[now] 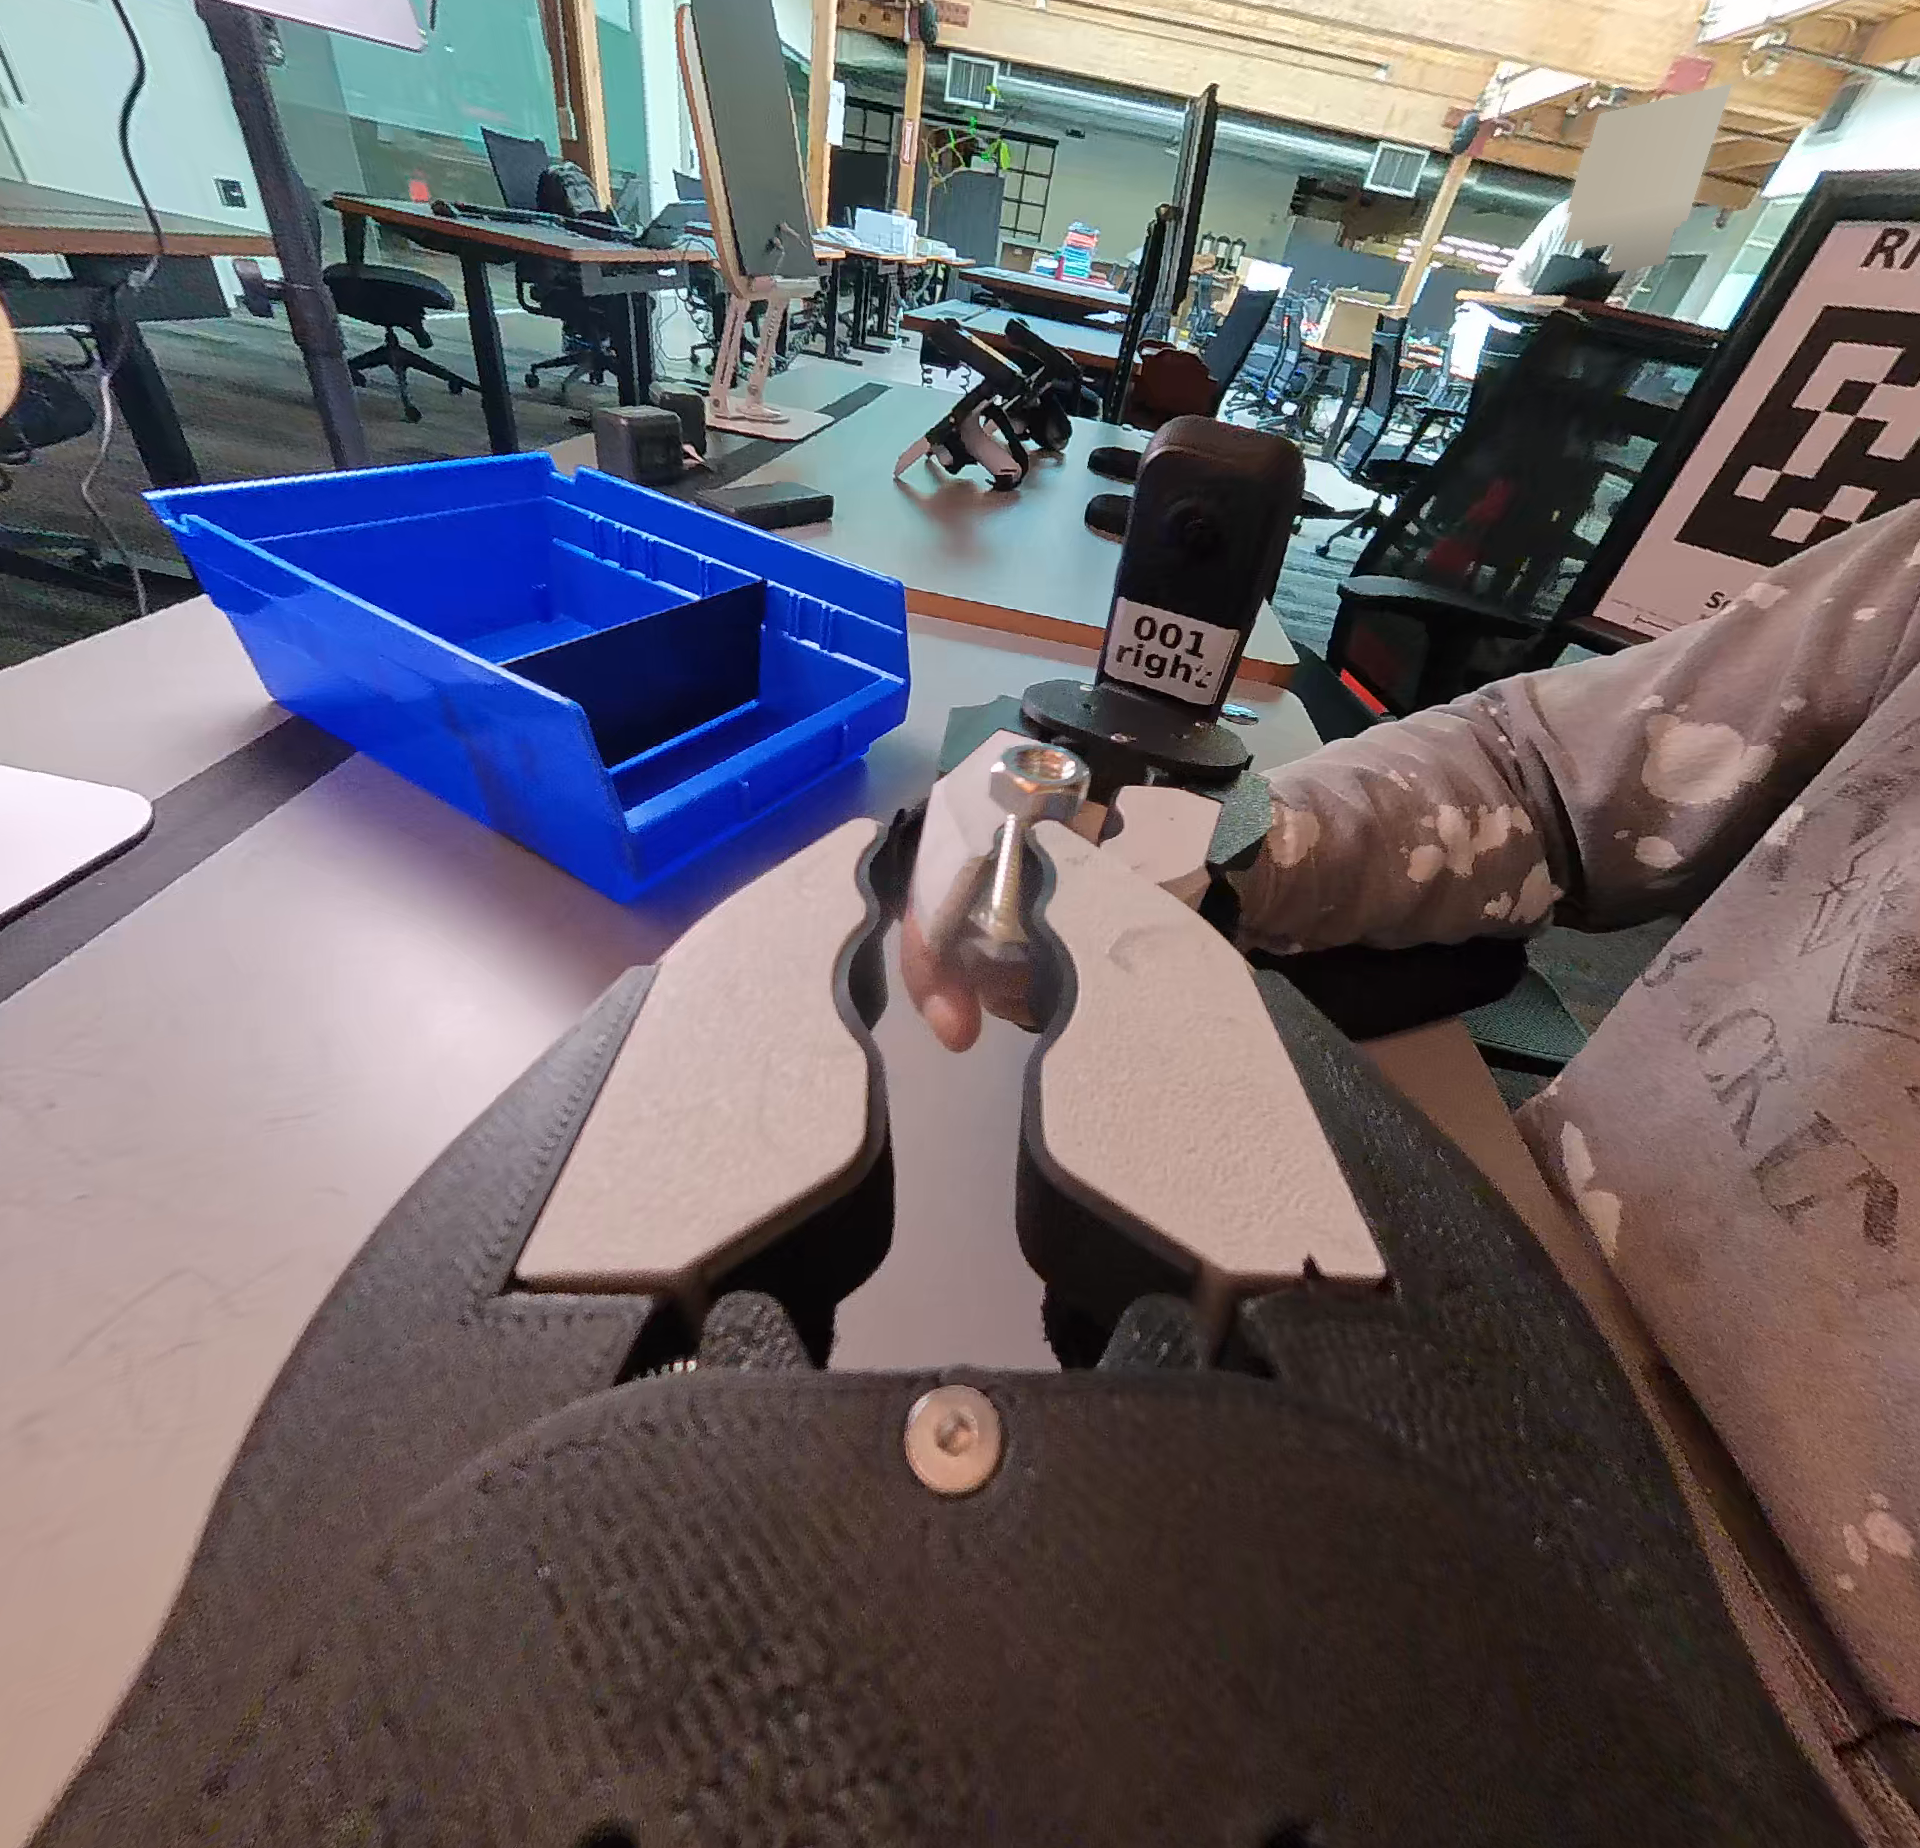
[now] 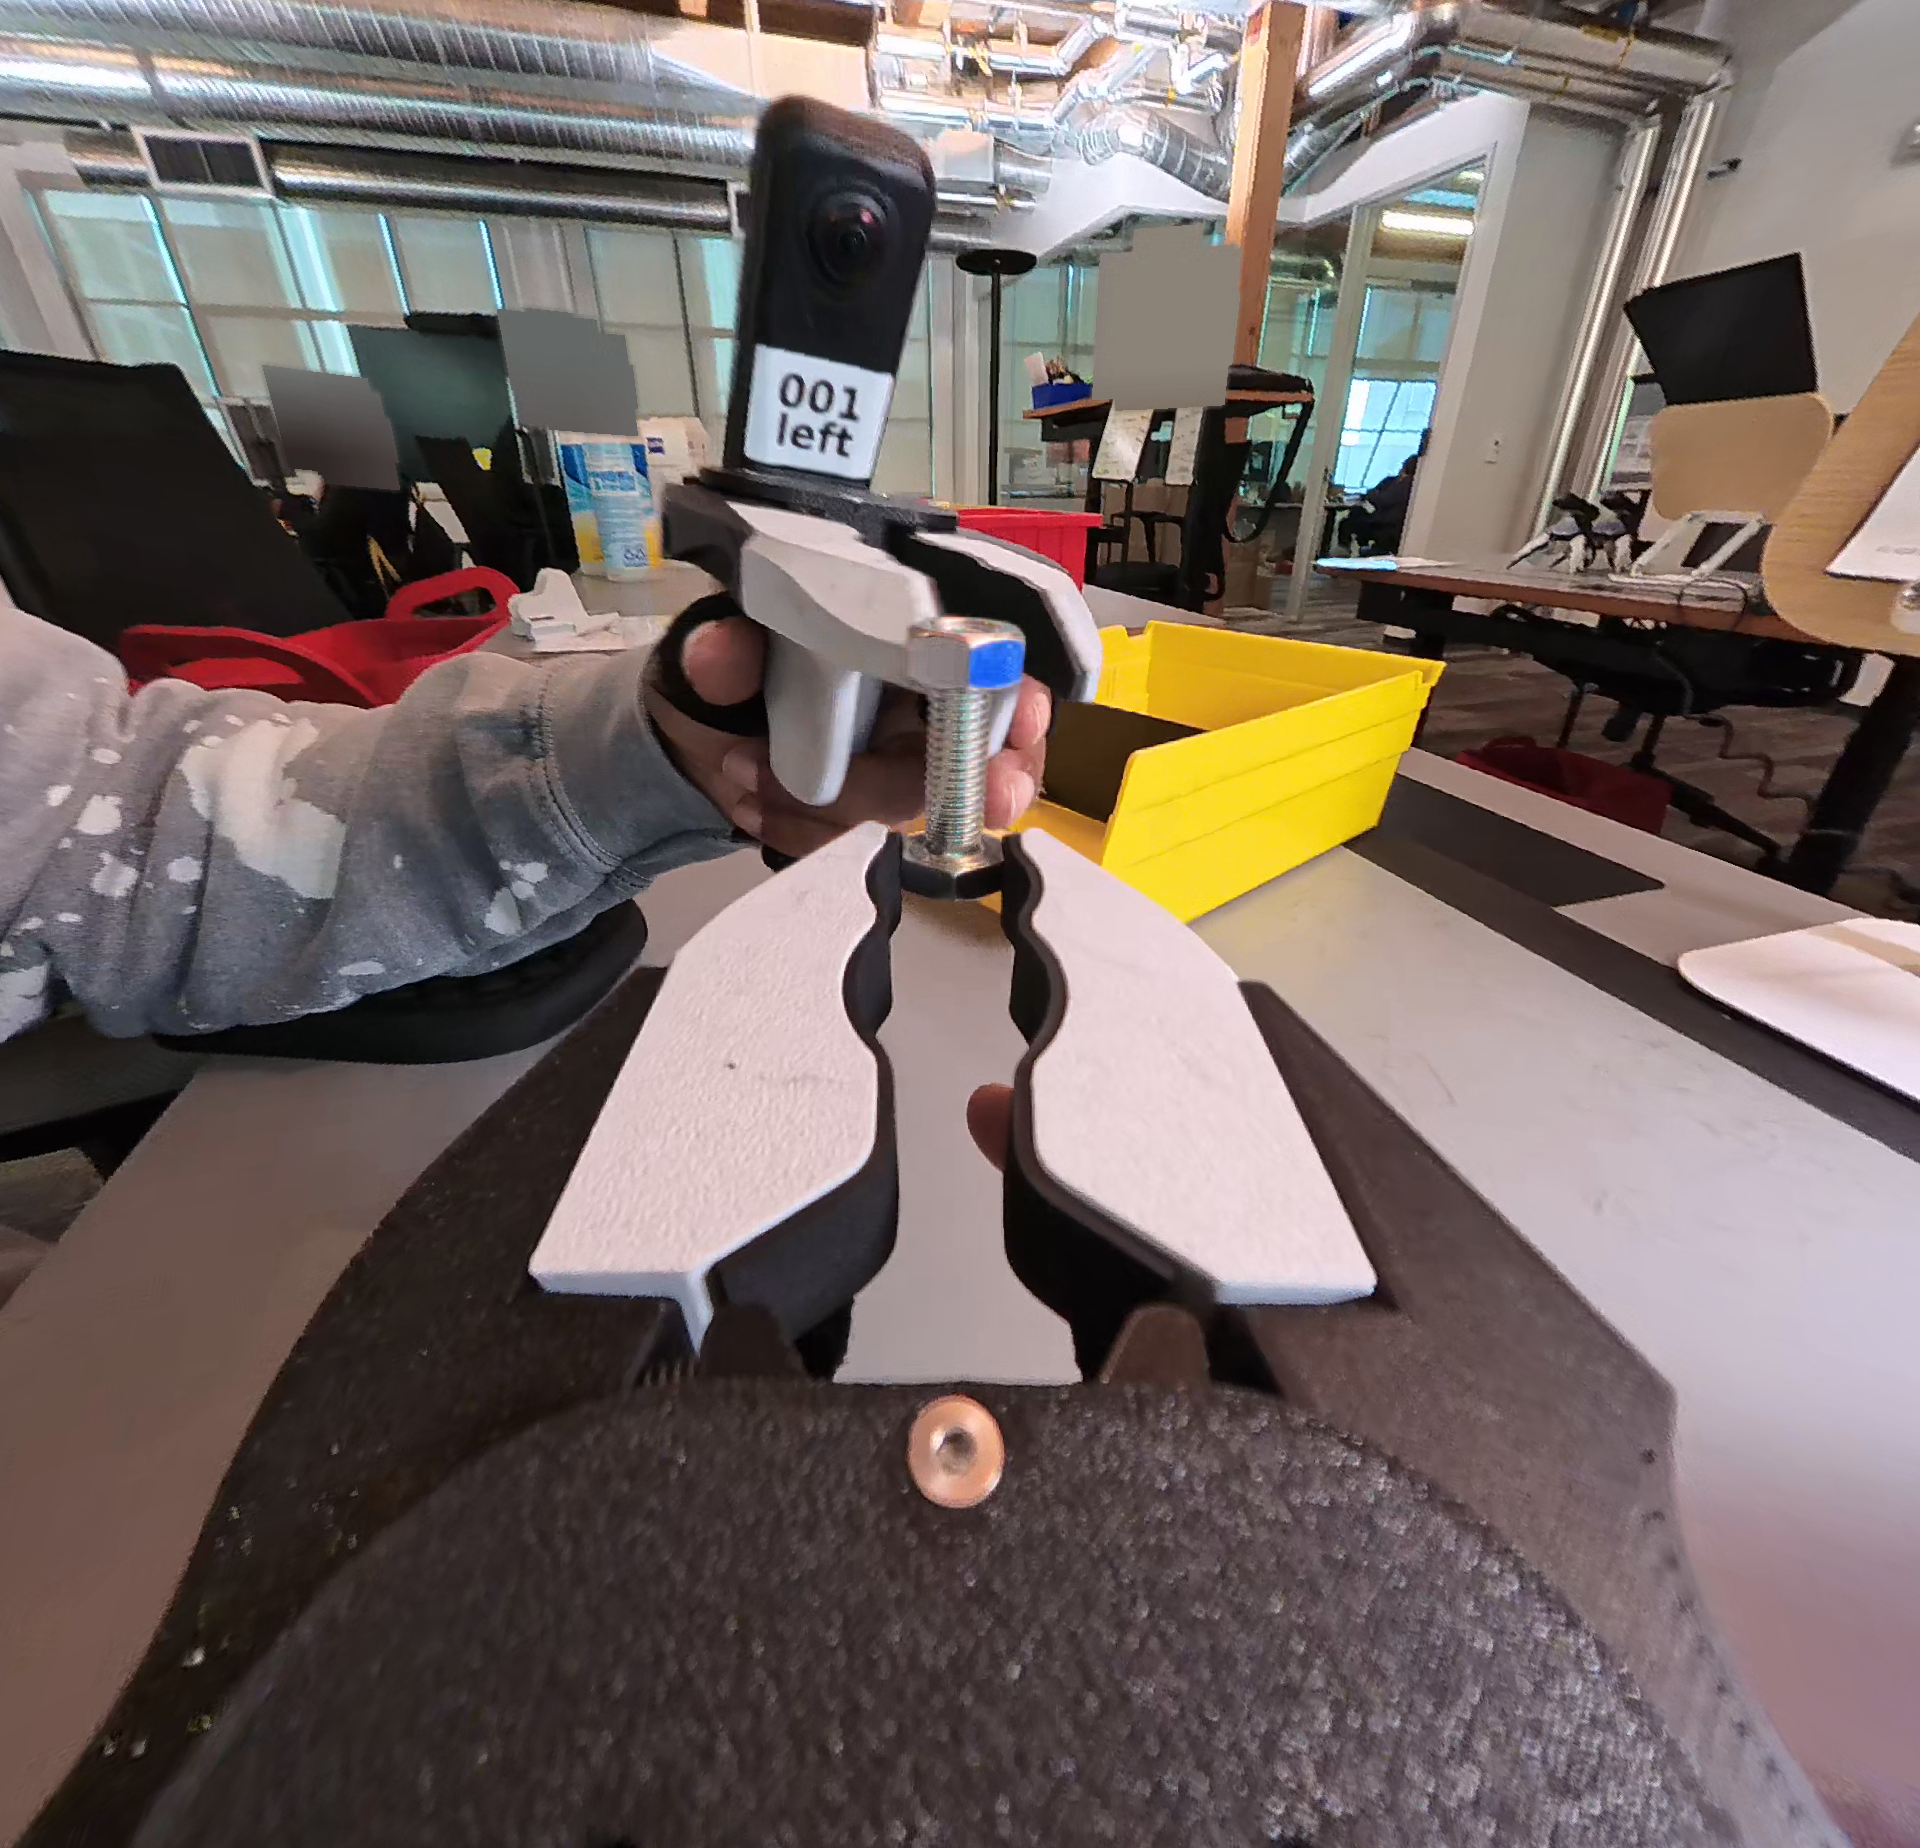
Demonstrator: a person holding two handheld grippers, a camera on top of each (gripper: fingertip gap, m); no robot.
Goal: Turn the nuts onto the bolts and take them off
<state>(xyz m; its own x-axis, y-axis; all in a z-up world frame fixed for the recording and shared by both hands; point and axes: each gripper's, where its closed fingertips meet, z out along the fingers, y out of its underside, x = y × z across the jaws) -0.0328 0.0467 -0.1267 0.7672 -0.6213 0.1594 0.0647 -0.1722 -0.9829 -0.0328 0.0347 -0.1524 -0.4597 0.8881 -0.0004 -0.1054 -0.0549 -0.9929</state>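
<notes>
- Your right claw [image 2: 951, 863] is clenched on the head of the one bolt [image 2: 958, 759], which stands upright.
- Your left claw [image 2: 961, 645] grips the single nut [image 2: 964, 652] at the bolt's top.
- One blue bin [image 1: 540, 645] sits left of the left claw; one yellow bin [image 2: 1226, 749] beyond the right claw, both on the worktop [image 1: 312, 967].

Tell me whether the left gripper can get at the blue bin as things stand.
Probably yes: only bare table lies between the left gripper and the open-topped blue bin, though the bolt sits at its fingertips.
</notes>
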